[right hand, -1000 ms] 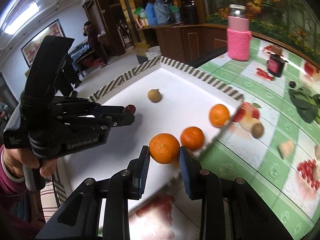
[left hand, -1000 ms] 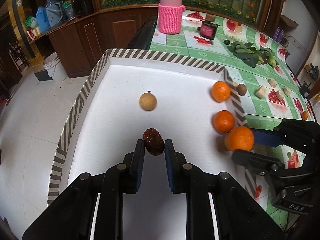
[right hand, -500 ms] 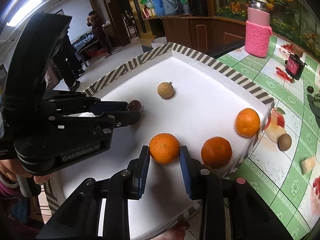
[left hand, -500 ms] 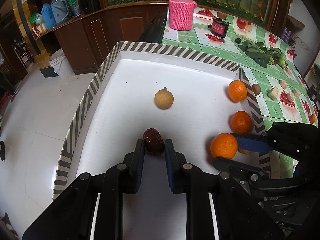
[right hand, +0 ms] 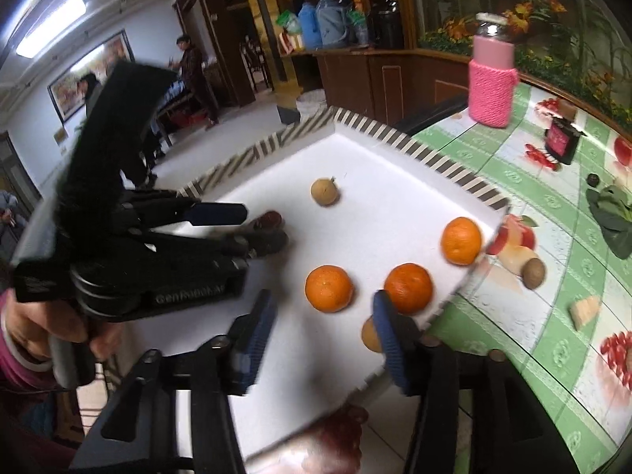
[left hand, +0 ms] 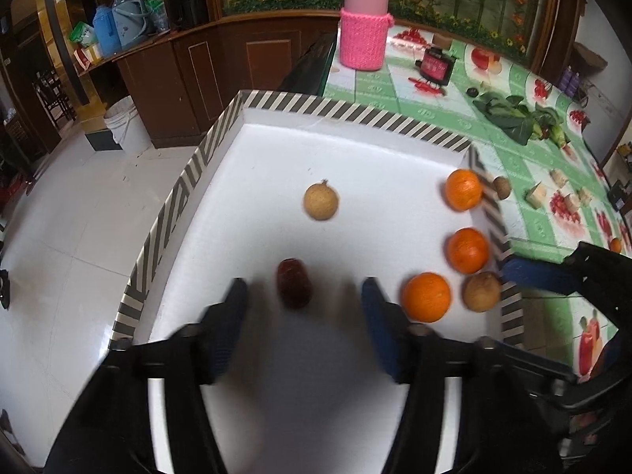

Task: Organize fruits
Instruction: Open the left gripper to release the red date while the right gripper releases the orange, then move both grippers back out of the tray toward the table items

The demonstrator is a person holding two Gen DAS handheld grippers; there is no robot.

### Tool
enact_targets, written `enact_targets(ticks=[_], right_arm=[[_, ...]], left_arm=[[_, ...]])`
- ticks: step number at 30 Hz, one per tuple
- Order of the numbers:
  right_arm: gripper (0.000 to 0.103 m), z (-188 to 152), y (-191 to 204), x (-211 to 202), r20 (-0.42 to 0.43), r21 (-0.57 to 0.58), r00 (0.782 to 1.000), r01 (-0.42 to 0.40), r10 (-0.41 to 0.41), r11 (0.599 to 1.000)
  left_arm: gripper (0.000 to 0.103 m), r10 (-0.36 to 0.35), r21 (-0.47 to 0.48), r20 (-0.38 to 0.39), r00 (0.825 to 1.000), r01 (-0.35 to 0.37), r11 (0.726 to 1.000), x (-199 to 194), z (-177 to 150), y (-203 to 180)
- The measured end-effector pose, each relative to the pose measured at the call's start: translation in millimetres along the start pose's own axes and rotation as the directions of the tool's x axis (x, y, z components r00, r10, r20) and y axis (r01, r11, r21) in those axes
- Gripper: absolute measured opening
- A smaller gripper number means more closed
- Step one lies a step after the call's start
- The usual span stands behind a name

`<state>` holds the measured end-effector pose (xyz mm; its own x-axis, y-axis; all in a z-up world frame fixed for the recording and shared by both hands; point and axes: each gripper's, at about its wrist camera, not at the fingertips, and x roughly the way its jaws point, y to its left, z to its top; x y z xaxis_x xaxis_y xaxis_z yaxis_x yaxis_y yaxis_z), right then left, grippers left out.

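Both grippers' jaws just opened, nothing held: left gripper [left hand: 302,308] around red date [left hand: 293,283], small, light, firm, pinch its middle; right gripper [right hand: 324,328] behind tangerine [right hand: 328,288] at 12 o'clock

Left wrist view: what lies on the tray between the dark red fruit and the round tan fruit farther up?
Nothing: the left wrist view shows only bare white tray between the dark red fruit and the tan fruit.

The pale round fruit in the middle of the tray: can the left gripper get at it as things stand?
Probably yes. The left gripper is open, its jaws having just opened off the dark red fruit, which lies between it and the pale round fruit. Going above or around that fruit looks clear.
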<state>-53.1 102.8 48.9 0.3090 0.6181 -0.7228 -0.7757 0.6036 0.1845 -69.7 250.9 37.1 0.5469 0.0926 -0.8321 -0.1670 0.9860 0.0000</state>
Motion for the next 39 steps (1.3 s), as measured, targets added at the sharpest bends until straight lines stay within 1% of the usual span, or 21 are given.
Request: enact_targets(ticks=[1,2,4,7,15,17,19,21,26,31,36,39], right_arm=[[0.069,0.4,-3.3,-5.0,0.013,0.011,1.000,0.007,-0.007,1.000],[0.071,-0.5,-6.6,-11.2,0.028,0.024,0.999,0.014,-0.015,1.000],[0.071,-2.9,-17.0,-24.9,0.059,0.063,0.998,0.025,-0.029,0.998],[0.071,-8.0,-36.3,-37.5,0.065,0.130,0.997,0.038,-0.046,0.991],[0.071,-33.6,-73.0,-70.3,0.073,0.187,0.987,0.131,-0.147,0.974],[0.077,-40.2,-85.1,-79.4,0.072,0.209,0.981,0.161,-0.179,0.965],[0.080,-48.9,-99.7,-88.7,0.072,0.242,0.975,0.187,-0.210,0.952],[0.081,-58.5,-115.8,-97.5,0.062,0.273,0.971,0.207,-0.232,0.940],[0.081,-79.8,-146.8,-115.7,0.015,0.314,0.952,0.285,-0.304,0.906],[0.081,-104.2,-169.4,-141.8,-0.001,0.342,0.935,0.333,-0.354,0.879],[0.081,-124.5,-199.3,-162.7,-0.032,0.395,0.923,0.364,-0.383,0.844],[0.081,-124.1,-212.9,-165.4,-0.042,0.416,0.928,0.353,-0.370,0.838]], left_arm=[[0.063,-0.005,-0.001,0.009,1.000,0.005,1.000,-2.5,0.9,-2.6],[0.063,-0.007,0.001,0.016,1.000,0.007,1.000,-4.4,2.0,-4.9],[0.063,-0.006,0.007,0.032,0.999,0.006,1.000,-9.1,3.6,-11.5],[0.063,-0.018,0.021,0.043,0.999,0.017,1.000,-12.9,5.5,-22.4],[0.063,-0.072,0.065,0.045,0.996,0.069,0.995,-15.2,9.4,-63.5],[0.063,-0.085,0.080,0.040,0.996,0.082,0.993,-14.8,11.3,-75.3],[0.063,-0.100,0.098,0.036,0.994,0.096,0.991,-15.5,12.4,-86.3],[0.063,-0.113,0.126,0.039,0.993,0.108,0.986,-17.3,14.3,-100.4],[0.063,-0.150,0.166,0.029,0.988,0.143,0.976,-18.1,18.6,-130.3],[0.063,-0.178,0.209,0.005,0.984,0.173,0.963,-14.6,22.3,-159.3],[0.063,-0.192,0.234,-0.020,0.981,0.191,0.953,-3.7,27.8,-182.1],[0.063,-0.195,0.241,-0.044,0.980,0.200,0.950,7.0,32.4,-195.6]])
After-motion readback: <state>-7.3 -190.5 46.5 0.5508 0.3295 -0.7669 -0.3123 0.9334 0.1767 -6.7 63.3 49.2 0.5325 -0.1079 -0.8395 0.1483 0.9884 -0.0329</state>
